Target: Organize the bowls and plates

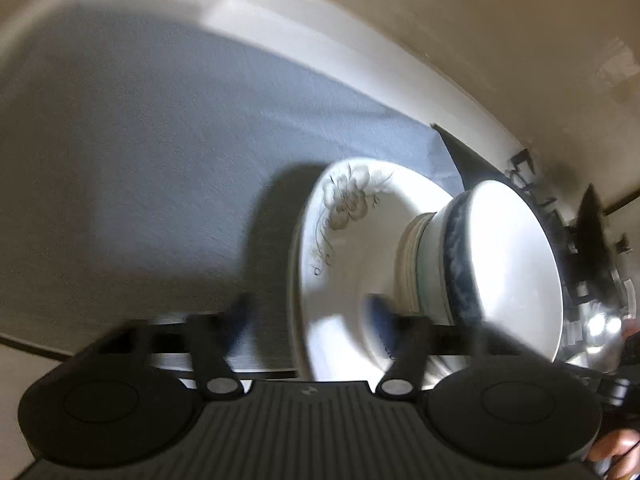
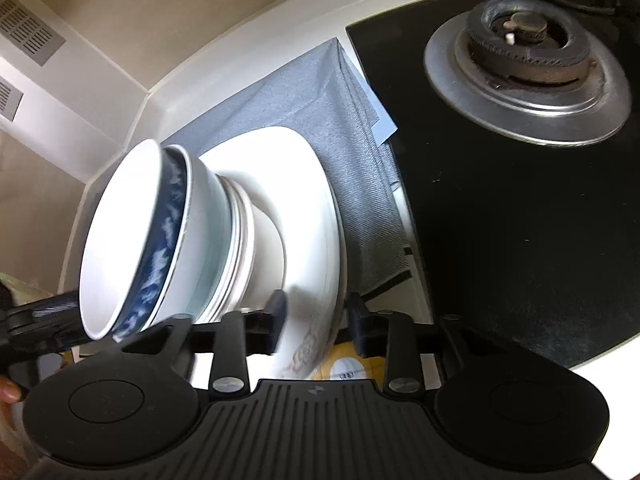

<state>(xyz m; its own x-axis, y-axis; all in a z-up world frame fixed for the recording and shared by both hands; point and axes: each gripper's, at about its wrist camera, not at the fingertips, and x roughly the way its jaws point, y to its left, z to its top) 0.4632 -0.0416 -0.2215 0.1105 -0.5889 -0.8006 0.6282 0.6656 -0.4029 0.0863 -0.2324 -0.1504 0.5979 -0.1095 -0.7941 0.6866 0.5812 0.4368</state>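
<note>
A stack of dishes stands on a grey cloth [image 1: 160, 140] [image 2: 320, 92]. At the bottom is a large white plate with a grey flower pattern [image 1: 344, 248] [image 2: 308, 184]. On it lie small plates [image 1: 406, 264] [image 2: 240, 240], a pale bowl, a blue-patterned bowl [image 1: 460, 264] [image 2: 160, 248] and a white bowl [image 1: 512, 260] [image 2: 120, 240] on top. My left gripper [image 1: 310, 316] is open wide astride the big plate's left rim, pads clear of it. My right gripper [image 2: 317, 314] is open astride the opposite rim without pressing on it.
A black gas hob [image 2: 520, 220] with a metal burner [image 2: 524, 56] lies just right of the cloth. A cream wall [image 1: 440, 20] runs behind the white counter [image 2: 224, 60]. The stack sits near the counter's front edge. A hand [image 1: 616, 452] holds the right gripper.
</note>
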